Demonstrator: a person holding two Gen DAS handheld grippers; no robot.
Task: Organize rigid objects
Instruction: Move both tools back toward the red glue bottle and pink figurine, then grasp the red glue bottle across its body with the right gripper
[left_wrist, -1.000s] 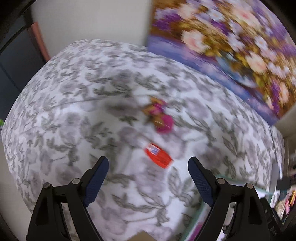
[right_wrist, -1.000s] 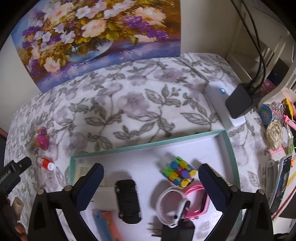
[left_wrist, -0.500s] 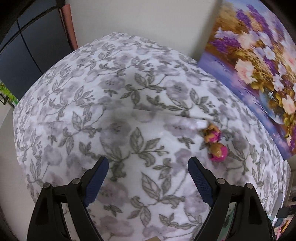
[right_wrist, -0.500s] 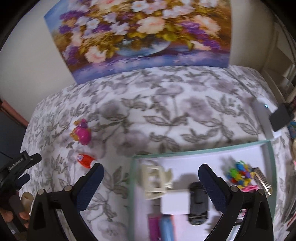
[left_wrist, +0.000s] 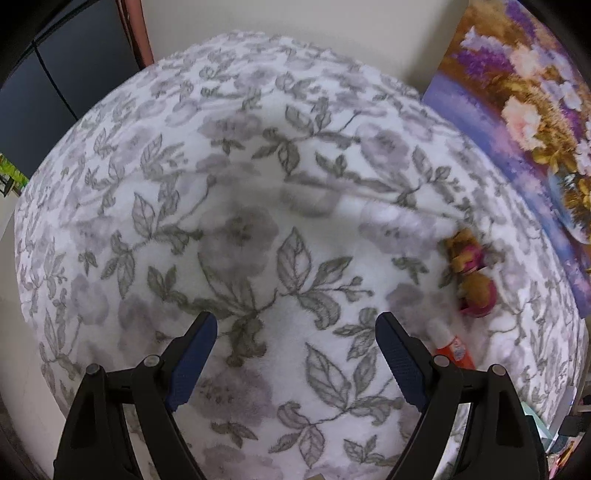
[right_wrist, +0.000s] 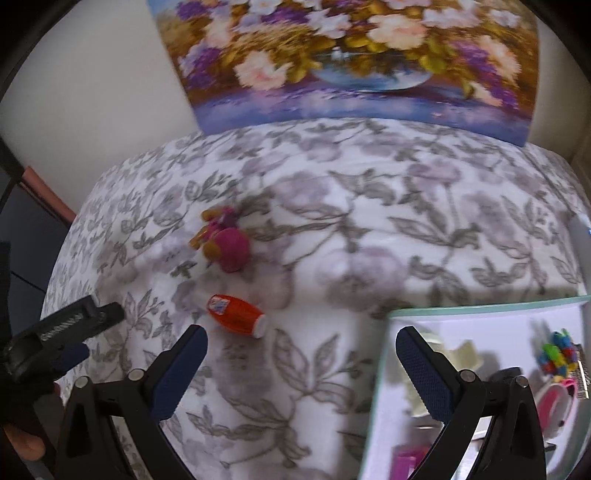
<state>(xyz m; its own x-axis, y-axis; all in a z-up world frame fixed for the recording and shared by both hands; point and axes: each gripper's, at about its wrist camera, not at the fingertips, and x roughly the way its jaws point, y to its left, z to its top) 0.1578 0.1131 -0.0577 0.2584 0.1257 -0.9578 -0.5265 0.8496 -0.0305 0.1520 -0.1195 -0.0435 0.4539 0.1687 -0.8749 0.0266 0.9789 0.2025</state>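
Your left gripper (left_wrist: 291, 349) has its blue-padded fingers spread wide over the grey-and-white floral cloth (left_wrist: 258, 221), with nothing but bare cloth between them. The small orange-red plastic bottle with a white cap (left_wrist: 452, 349) lies on its side just outside the right-hand finger of that gripper, close beside its pad, and the pink-and-tan toy figure (left_wrist: 472, 273) lies a little past the bottle, nearer the flower painting (left_wrist: 535, 110) that leans along the cloth's far edge.

Your right gripper (right_wrist: 301, 360) is likewise spread wide and holds nothing. In its view the orange-red bottle (right_wrist: 236, 314) lies just ahead of its left-hand finger, slightly inside that fingertip's line, cap pointing toward the white tray with a teal rim (right_wrist: 480, 306). The toy figure (right_wrist: 225, 240) sits beyond the bottle, apart from it. The tray's near-left corner falls between the right gripper's fingers; a cream plastic piece (right_wrist: 454, 354) and a multicoloured block cluster (right_wrist: 556, 352) rest inside it. Your left gripper (right_wrist: 85, 332) shows at the cloth's left edge, near the bottle.
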